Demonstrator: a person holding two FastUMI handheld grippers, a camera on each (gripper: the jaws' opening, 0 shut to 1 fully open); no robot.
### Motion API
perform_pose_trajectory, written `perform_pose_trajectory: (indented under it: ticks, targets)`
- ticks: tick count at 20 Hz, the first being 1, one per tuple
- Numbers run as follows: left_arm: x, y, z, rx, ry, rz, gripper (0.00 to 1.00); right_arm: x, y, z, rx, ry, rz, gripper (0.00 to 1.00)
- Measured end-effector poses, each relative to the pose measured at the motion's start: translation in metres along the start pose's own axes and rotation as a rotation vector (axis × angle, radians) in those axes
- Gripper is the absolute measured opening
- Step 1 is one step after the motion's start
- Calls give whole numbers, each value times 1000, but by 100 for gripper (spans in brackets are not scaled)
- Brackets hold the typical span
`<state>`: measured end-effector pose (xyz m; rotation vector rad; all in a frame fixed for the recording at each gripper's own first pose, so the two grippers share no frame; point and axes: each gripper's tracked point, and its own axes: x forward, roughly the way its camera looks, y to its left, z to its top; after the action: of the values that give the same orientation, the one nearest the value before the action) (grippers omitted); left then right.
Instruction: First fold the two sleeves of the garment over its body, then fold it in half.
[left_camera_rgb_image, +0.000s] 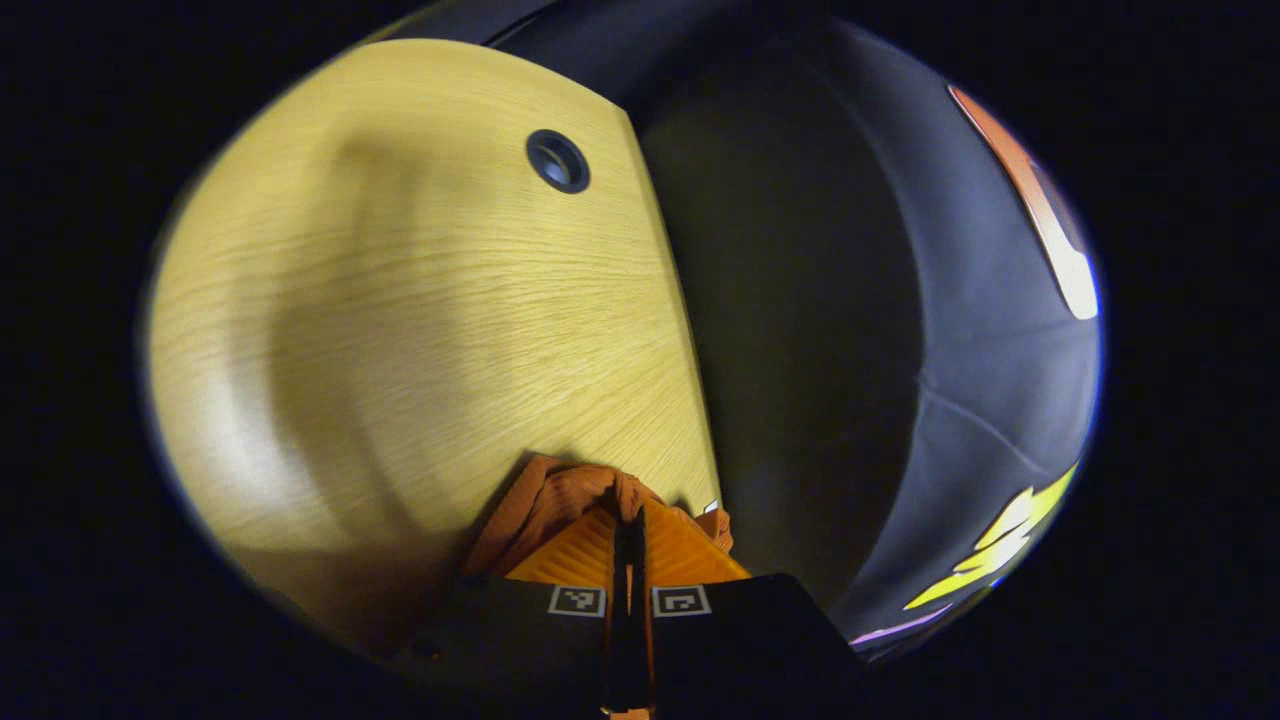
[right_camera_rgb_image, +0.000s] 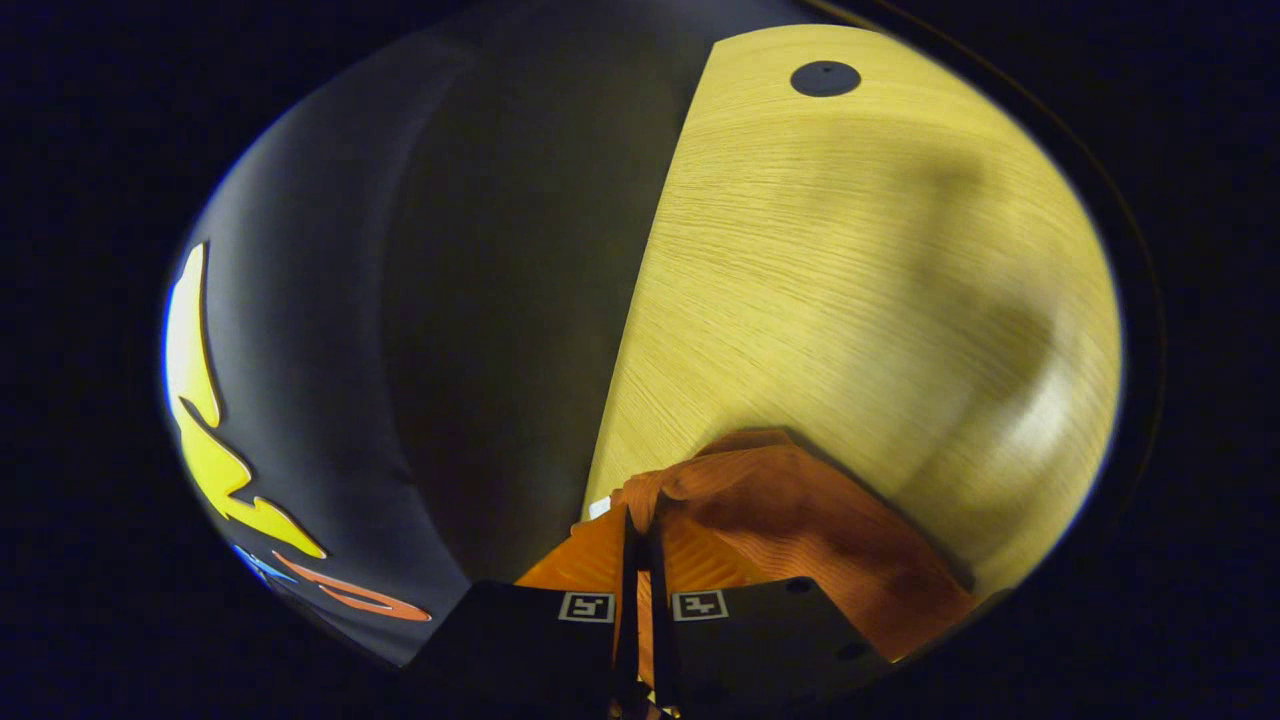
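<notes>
An orange garment (left_camera_rgb_image: 560, 500) bunches at the bottom of the left gripper view, just over the wooden table (left_camera_rgb_image: 400, 300) near its right edge. My left gripper (left_camera_rgb_image: 630, 530) is shut on a pinch of this cloth, fingers pressed together. In the right gripper view the same orange garment (right_camera_rgb_image: 800, 510) hangs in ribbed folds from my right gripper (right_camera_rgb_image: 640, 535), which is shut on its edge above the table (right_camera_rgb_image: 850, 280). Most of the garment lies below both cameras, hidden.
A round dark grommet (left_camera_rgb_image: 558, 160) sits in the tabletop, and a similar grommet (right_camera_rgb_image: 825, 78) is far off in the right gripper view. The table's edge (left_camera_rgb_image: 690, 330) drops to a dark floor beside the black cloth wall (left_camera_rgb_image: 1000, 350).
</notes>
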<state>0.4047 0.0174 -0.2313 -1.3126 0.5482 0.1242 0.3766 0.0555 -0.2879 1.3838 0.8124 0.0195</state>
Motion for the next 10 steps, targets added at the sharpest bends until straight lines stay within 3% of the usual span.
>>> perform_pose_trajectory:
  ticks: [5,9,10]
  targets:
    - [-11,-10,-8,-35,-4,-24,4,1,10,7,45,-17,45,7]
    - [-30,-24,-24,-82,-1,-85,5,2,23,19,62,-22,58,8]
    - [-35,-26,-29,-95,2,-101,11,1,24,21,64,-23,56,21]
